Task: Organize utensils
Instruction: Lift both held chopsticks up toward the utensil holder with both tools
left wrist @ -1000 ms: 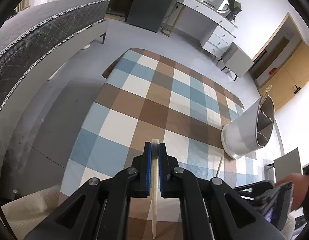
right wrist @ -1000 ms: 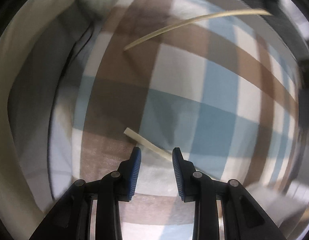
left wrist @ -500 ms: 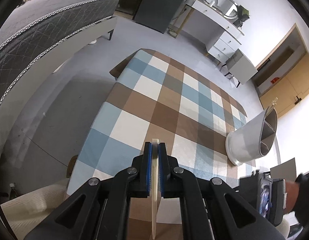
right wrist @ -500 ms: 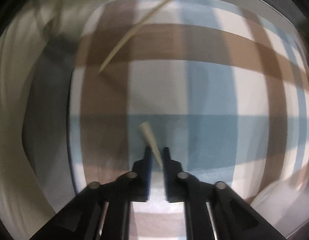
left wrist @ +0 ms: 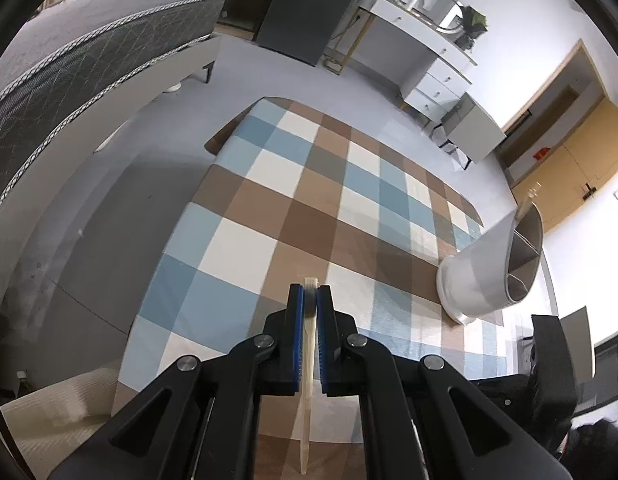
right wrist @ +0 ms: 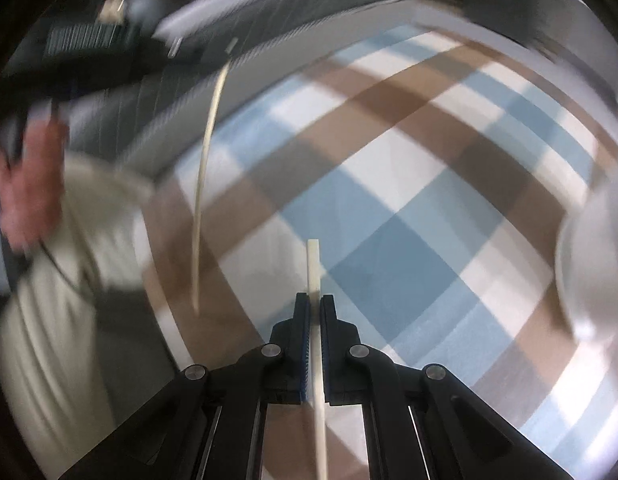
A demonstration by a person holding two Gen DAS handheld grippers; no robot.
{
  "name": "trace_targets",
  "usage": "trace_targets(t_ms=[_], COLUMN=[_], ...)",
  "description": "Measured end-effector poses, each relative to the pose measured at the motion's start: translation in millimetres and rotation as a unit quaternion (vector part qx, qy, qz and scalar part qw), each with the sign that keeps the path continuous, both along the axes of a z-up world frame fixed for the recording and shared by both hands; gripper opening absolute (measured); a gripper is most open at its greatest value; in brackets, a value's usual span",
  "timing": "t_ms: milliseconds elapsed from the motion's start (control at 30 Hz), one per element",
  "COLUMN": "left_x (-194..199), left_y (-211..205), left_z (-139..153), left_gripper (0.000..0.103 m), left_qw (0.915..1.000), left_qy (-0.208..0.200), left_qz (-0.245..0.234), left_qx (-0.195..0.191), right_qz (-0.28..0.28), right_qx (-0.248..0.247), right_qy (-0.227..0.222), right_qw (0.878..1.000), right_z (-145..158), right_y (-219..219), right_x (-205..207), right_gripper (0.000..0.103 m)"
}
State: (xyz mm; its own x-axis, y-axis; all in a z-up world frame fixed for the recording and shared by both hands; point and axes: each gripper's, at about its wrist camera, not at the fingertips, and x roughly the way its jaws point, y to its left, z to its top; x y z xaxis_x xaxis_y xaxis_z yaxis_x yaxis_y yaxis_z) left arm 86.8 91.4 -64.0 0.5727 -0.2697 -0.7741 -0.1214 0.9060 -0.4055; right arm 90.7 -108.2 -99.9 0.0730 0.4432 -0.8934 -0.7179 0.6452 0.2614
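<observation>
In the left wrist view my left gripper (left wrist: 309, 292) is shut on a pale chopstick (left wrist: 307, 364), held above the checked tablecloth (left wrist: 309, 200). A grey-white utensil holder (left wrist: 485, 280) with inner compartments stands at the cloth's right side, with one pale utensil (left wrist: 529, 198) sticking out of it. My right gripper (right wrist: 315, 300) is shut on a second pale chopstick (right wrist: 313, 264), clear of the cloth. The right wrist view is blurred; the left-held chopstick (right wrist: 205, 184) shows at its upper left and the holder (right wrist: 593, 256) at its right edge.
A hand (right wrist: 25, 172) and cream fabric (right wrist: 49, 320) lie at the left of the right wrist view. Beyond the table are a dark mattress (left wrist: 89, 60), a white dresser (left wrist: 429, 60) and wooden doors (left wrist: 569, 160). The cloth's near left corner (left wrist: 149, 340) hangs over the edge.
The right gripper closed on the chopstick that lay on the cloth, lifted it and rolled, so the view swung round. The left gripper kept its chopstick and barely moved.
</observation>
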Motion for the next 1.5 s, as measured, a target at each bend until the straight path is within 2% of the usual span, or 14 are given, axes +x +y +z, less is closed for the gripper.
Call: trace_targets(t_ms=[167, 267, 467, 500, 667, 733, 900, 1033, 1067, 1200, 1267, 1367, 1467, 1500], left_x=[-6, -9, -14, -15, -18, -19, -21, -21, -20, -15, -12, -10, -8, -8], left_y=[-20, -31, -57, -62, -91, -97, -93, -83, -80, -66, -55, -44, -37, -36], left_z=[6, 9, 22, 24, 35, 37, 40, 34, 31, 22, 18, 14, 11, 11], left_gripper=[0.002, 0.002, 0.002, 0.001, 0.001, 0.001, 0.001, 0.001, 0.001, 0.001, 0.001, 0.001, 0.001, 0.001], left_qw=[0.9995, 0.9988, 0.9973, 0.9969, 0.9931, 0.9922, 0.9915, 0.9927, 0.9931, 0.9951, 0.9959, 0.9968, 0.9971, 0.997], left_qy=[-0.008, -0.009, -0.007, -0.007, -0.009, -0.008, -0.008, -0.004, -0.002, 0.008, 0.013, 0.013, 0.015, 0.013], left_qz=[-0.029, -0.046, -0.073, -0.077, -0.109, -0.113, -0.112, -0.105, -0.102, -0.091, -0.085, -0.076, -0.072, -0.073], left_qx=[0.01, 0.012, 0.013, 0.013, 0.041, 0.052, 0.066, 0.06, 0.057, 0.039, 0.03, 0.021, 0.018, 0.022], right_qz=[-0.112, -0.172, -0.227, -0.23, -0.237, -0.232, -0.247, -0.284, -0.286, -0.288, -0.294, -0.304, -0.293, -0.286], right_qx=[0.098, 0.153, 0.218, 0.226, 0.232, 0.209, 0.161, 0.113, 0.104, 0.057, 0.001, -0.063, -0.107, -0.126], right_qy=[0.011, 0.016, -0.008, -0.012, -0.025, -0.034, 0.003, 0.052, 0.054, 0.041, 0.007, -0.005, -0.062, -0.082], right_qw=[0.989, 0.973, 0.949, 0.946, 0.943, 0.949, 0.956, 0.951, 0.951, 0.955, 0.956, 0.95, 0.948, 0.946], right_z=[12, 26, 50, 52, 58, 57, 40, 15, 13, 5, 1, -14, -19, -20], right_y=[-19, -42, -75, -79, -86, -82, -84, -83, -81, -62, -47, -31, -9, 0], right_x=[-6, -9, -13, -15, -19, -19, -12, 11, 14, 30, 35, 37, 27, 23], right_gripper=[0.004, 0.004, 0.003, 0.0, 0.0, 0.0, 0.005, 0.018, 0.028, 0.033, 0.036, 0.037, 0.041, 0.029])
